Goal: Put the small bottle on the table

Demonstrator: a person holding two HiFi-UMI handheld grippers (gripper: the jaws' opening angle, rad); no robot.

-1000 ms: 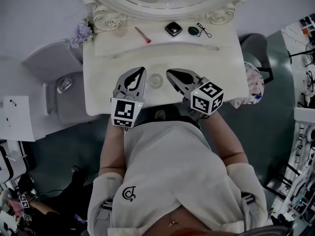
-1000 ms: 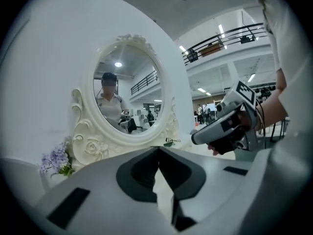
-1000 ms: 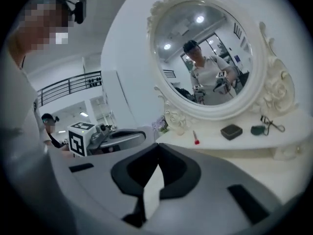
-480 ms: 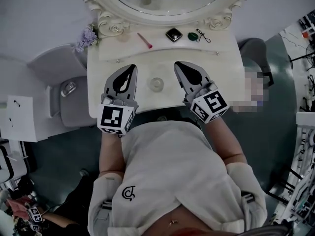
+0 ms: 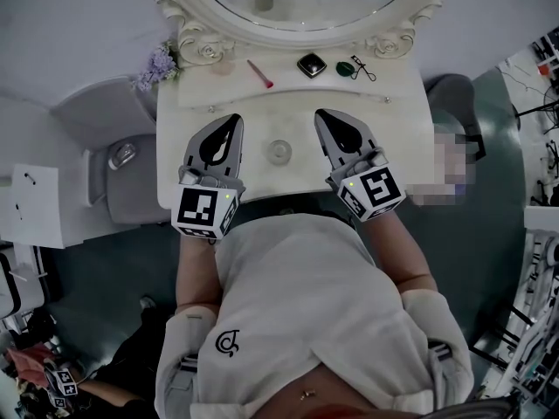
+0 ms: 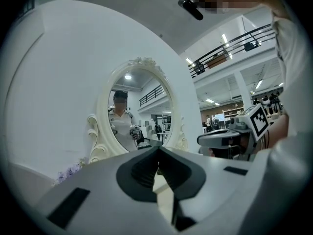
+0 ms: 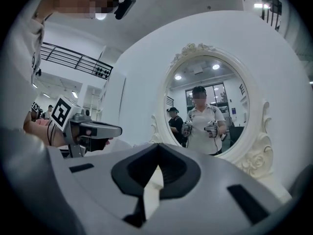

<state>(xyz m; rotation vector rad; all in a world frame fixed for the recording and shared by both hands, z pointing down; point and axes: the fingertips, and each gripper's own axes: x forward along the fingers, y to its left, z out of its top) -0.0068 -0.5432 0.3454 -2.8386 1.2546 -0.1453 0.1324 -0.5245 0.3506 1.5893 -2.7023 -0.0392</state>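
Note:
The small clear bottle (image 5: 279, 151) stands upright on the white dressing table (image 5: 402, 120), seen from above, between my two grippers. My left gripper (image 5: 234, 119) hovers to its left, jaws shut and empty. My right gripper (image 5: 320, 113) hovers to its right, also shut with nothing in it. Neither touches the bottle. In the left gripper view the shut jaws (image 6: 159, 151) point toward the oval mirror (image 6: 137, 116), with the right gripper (image 6: 234, 133) alongside. In the right gripper view the shut jaws (image 7: 157, 148) face the mirror (image 7: 208, 111); the bottle is hidden there.
Along the table's back ledge lie a pink stick (image 5: 258, 73), a black square compact (image 5: 311, 65), a green item (image 5: 346, 66) and purple flowers (image 5: 155, 64). A grey seat (image 5: 122, 160) stands left of the table. My torso is close against the front edge.
Both grippers have drawn apart from the bottle, the left one leftward and the right one to the right and farther back. The bottle has stayed put.

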